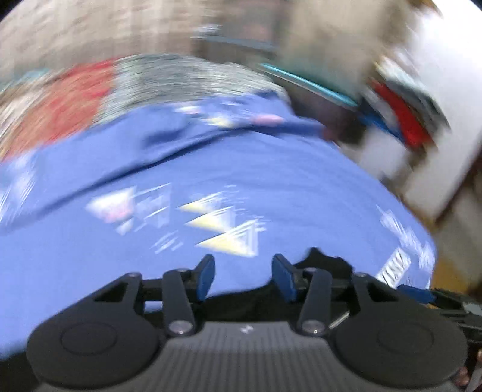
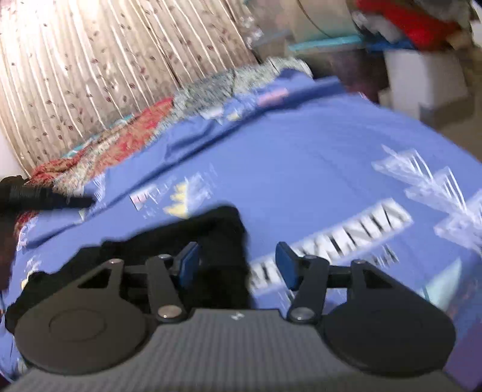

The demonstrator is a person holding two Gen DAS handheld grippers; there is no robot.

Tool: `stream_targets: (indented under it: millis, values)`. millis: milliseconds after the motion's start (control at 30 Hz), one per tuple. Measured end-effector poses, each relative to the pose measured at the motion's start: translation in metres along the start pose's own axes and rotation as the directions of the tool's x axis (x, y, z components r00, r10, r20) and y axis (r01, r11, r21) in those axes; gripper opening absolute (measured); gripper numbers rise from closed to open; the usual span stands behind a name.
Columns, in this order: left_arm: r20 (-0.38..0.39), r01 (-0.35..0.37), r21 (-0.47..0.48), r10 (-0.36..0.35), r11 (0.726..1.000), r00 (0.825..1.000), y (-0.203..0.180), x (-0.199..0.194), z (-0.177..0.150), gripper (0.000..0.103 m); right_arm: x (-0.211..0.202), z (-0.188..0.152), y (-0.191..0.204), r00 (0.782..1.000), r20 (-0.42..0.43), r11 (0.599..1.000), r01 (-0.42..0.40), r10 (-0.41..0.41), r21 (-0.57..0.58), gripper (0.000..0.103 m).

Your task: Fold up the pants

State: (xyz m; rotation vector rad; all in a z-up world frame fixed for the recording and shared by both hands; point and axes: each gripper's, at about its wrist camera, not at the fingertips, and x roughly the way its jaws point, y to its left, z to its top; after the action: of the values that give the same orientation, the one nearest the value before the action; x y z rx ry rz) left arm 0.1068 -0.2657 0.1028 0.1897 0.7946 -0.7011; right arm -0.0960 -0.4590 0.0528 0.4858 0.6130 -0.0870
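The black pants (image 2: 223, 241) lie crumpled on a blue printed bedsheet (image 2: 301, 156). In the right wrist view they sit under and just ahead of my right gripper (image 2: 238, 265), whose blue-padded jaws are open with nothing between them. In the left wrist view a black part of the pants (image 1: 319, 262) shows low, beside the right finger of my left gripper (image 1: 244, 277), which is open and empty above the sheet (image 1: 211, 169). Both views are motion-blurred.
A red patterned cloth (image 2: 126, 138) and a grey speckled one (image 2: 223, 81) lie along the bed's far edge by a curtain (image 2: 105, 60). A black object (image 2: 39, 196) sits at the left. Bins and red clothes (image 2: 415, 27) stand far right.
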Motion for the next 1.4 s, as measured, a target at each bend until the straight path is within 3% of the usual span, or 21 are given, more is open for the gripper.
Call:
stream_targets:
  millis: [100, 233, 267, 300, 333, 400, 467, 567, 667, 733, 800, 833, 933, 1033, 1100, 1267, 1333, 1400]
  values:
    - [-0.066, 0.015, 0.173, -0.004, 0.985, 0.998, -0.045, 0.043, 0.016, 0.047, 0.002, -0.015, -0.007, 0.999, -0.038, 0.999, -0.01, 0.011, 0.036, 0.059]
    - [-0.188, 0.104, 0.256, -0.056, 0.961, 0.981, -0.085, 0.091, 0.016, 0.045, 0.003, -0.022, -0.002, 0.996, -0.057, 0.997, -0.067, 0.069, 0.046, 0.058]
    - [-0.212, 0.099, 0.278, -0.04, 0.956, 0.976, -0.094, 0.103, 0.013, 0.027, 0.005, -0.022, 0.001, 0.995, -0.06, 0.997, -0.071, 0.073, 0.033, 0.045]
    - [-0.232, 0.092, 0.288, -0.023, 0.953, 0.973, -0.099, 0.111, 0.009, 0.005, 0.005, -0.022, 0.004, 0.994, -0.065, 0.996, -0.081, 0.083, 0.025, 0.02]
    - [-0.238, 0.069, 0.291, 0.002, 0.954, 0.971, -0.103, 0.117, 0.007, 0.004, 0.005, -0.021, 0.007, 0.994, -0.066, 0.996, -0.084, 0.086, 0.021, 0.018]
    - [-0.171, 0.016, 0.272, 0.032, 0.962, 0.985, -0.099, 0.112, 0.011, 0.004, -0.005, -0.021, 0.018, 0.996, -0.035, 0.996, -0.086, 0.085, -0.031, 0.016]
    - [-0.108, -0.024, 0.19, 0.045, 0.982, 0.993, -0.084, 0.103, 0.021, 0.004, -0.024, -0.022, 0.031, 0.993, 0.02, 0.987, -0.11, 0.113, -0.115, 0.015]
    - [-0.102, -0.054, 0.103, 0.064, 0.993, 0.993, -0.066, 0.106, 0.03, 0.004, -0.035, -0.03, 0.033, 0.992, 0.04, 0.983, -0.11, 0.118, -0.15, 0.015]
    - [-0.1, -0.078, 0.067, 0.085, 0.995, 0.991, -0.062, 0.112, 0.03, 0.004, -0.013, -0.046, 0.009, 0.998, -0.052, 0.999, -0.027, 0.025, -0.038, 0.015]
    - [-0.095, -0.116, 0.042, 0.119, 0.992, 0.988, -0.063, 0.113, 0.03, 0.006, -0.012, -0.049, -0.009, 0.996, -0.049, 0.993, -0.065, 0.071, 0.102, 0.015]
    - [-0.11, -0.134, 0.053, 0.139, 0.99, 0.984, -0.061, 0.113, 0.031, 0.017, -0.014, -0.048, -0.011, 0.996, -0.053, 0.99, -0.068, 0.075, 0.124, 0.017]
    - [-0.119, -0.114, 0.04, 0.118, 0.993, 0.986, -0.058, 0.108, 0.031, 0.02, -0.017, -0.048, -0.008, 0.997, -0.047, 0.992, -0.06, 0.066, 0.107, 0.02]
    - [-0.069, -0.05, -0.027, 0.048, 0.998, 0.996, -0.043, 0.076, 0.03, 0.023, -0.033, -0.044, 0.0, 1.0, 0.015, 0.999, -0.004, 0.004, 0.043, 0.043]
    - [-0.008, 0.031, -0.1, -0.032, 0.995, 0.999, -0.016, 0.03, 0.018, 0.027, -0.048, -0.033, -0.004, 0.995, 0.1, 0.999, 0.024, -0.027, 0.035, 0.046]
    - [0.029, 0.048, -0.13, -0.044, 0.99, 0.999, 0.009, -0.003, 0.001, 0.031, -0.055, -0.031, -0.001, 0.991, 0.135, 0.999, 0.008, -0.013, 0.033, 0.046]
    - [0.062, -0.041, -0.25, 0.059, 0.967, 0.996, 0.086, -0.089, -0.064, 0.04, -0.044, -0.023, 0.039, 0.986, 0.138, 0.995, -0.083, 0.089, -0.047, 0.046]
    - [0.052, -0.111, -0.327, 0.135, 0.938, 0.99, 0.12, -0.124, -0.097, 0.041, -0.033, -0.024, 0.062, 0.982, 0.105, 0.986, -0.149, 0.157, -0.08, 0.046]
    - [0.038, -0.181, -0.415, 0.216, 0.892, 0.976, 0.151, -0.162, -0.131, 0.045, -0.018, -0.024, 0.087, 0.975, 0.065, 0.973, -0.203, 0.211, -0.11, 0.046]
